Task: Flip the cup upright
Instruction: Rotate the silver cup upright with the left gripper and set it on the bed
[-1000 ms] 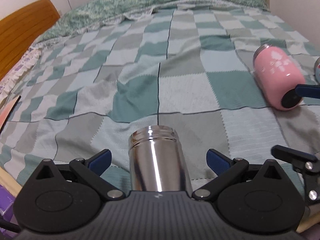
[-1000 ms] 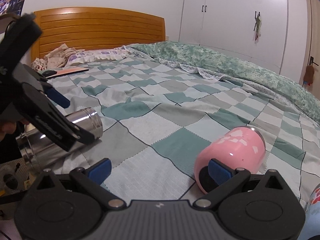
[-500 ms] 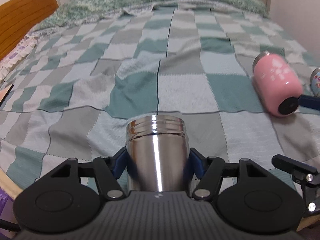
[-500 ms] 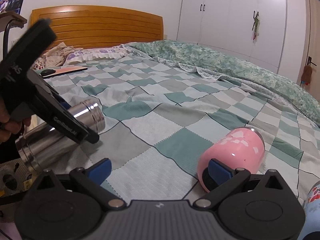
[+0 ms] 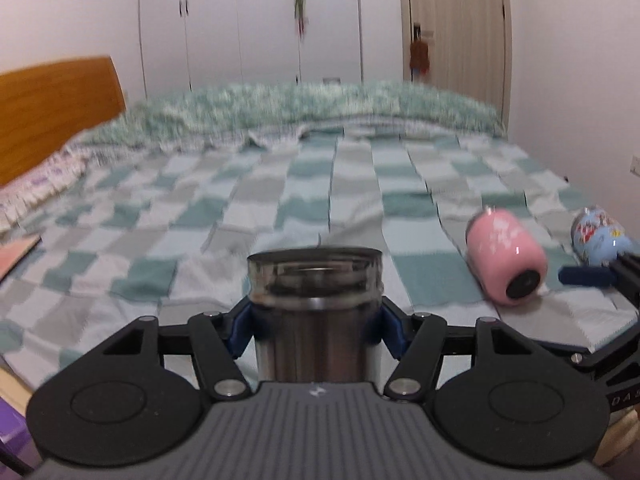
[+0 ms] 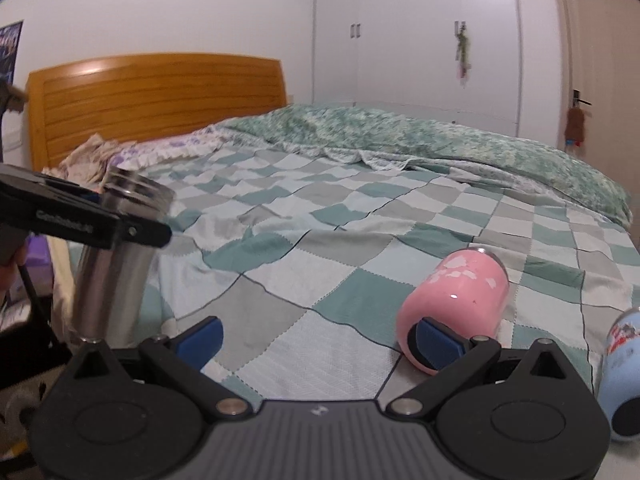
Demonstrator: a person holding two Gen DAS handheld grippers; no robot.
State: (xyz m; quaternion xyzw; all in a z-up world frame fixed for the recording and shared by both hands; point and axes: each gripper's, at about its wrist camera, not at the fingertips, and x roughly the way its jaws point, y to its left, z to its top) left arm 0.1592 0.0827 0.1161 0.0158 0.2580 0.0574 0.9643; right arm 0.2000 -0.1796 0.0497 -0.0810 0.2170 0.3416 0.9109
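Note:
My left gripper point(image 5: 314, 328) is shut on a steel cup point(image 5: 314, 308), its blue pads point(image 5: 242, 326) pressing both sides. In the right wrist view the steel cup point(image 6: 116, 264) stands nearly upright, mouth up, at the bed's near left edge, held by the left gripper point(image 6: 104, 224). My right gripper point(image 6: 320, 336) is open and empty. A pink cup point(image 6: 456, 304) lies on its side just beyond its right finger, base toward me. It also shows in the left wrist view point(image 5: 506, 256).
A blue floral cup point(image 5: 598, 236) lies on its side to the right of the pink one, also at the right edge of the right wrist view point(image 6: 622, 376). The checked blanket point(image 6: 320, 240) covers the bed. A wooden headboard point(image 6: 156, 100) stands far left.
My left gripper closed on the steel cup, lifted it off the blanket and tilted it from lying down to nearly upright. The right gripper stayed open by the pink cup.

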